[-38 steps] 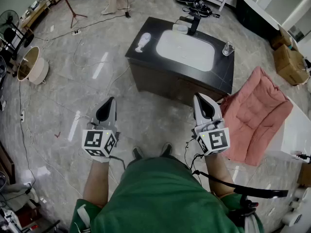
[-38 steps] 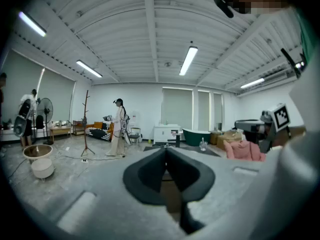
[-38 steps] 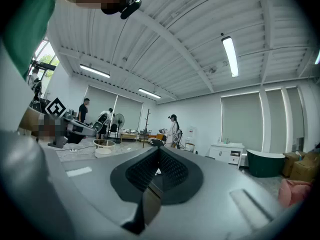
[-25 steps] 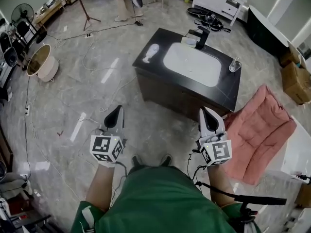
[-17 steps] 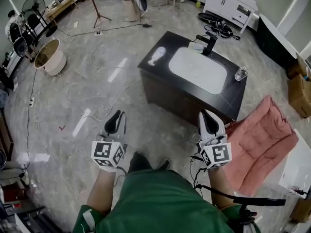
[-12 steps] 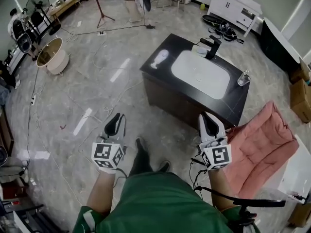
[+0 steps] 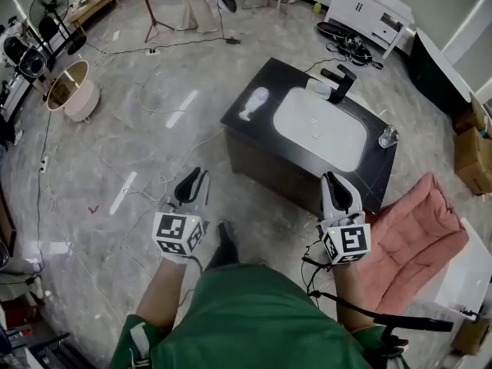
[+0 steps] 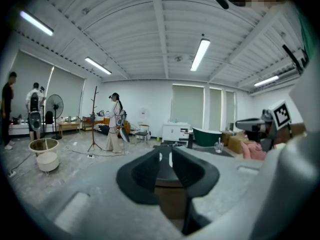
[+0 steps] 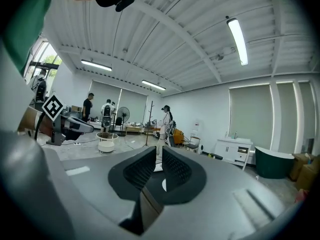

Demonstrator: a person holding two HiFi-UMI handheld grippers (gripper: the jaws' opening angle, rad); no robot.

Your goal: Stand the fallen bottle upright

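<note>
Head view, left to right: the left claw [image 7: 195,181] hangs over the floor, and its jaws have just been opening to a narrow gap with nothing between them. Beyond it, the white bottle [image 7: 254,103] lies on its side at the left end of the dark surface [image 7: 270,79], beside the basin [image 7: 319,129]. The right claw [image 7: 335,183] is slightly parted and empty, well apart from the bottle.
</note>
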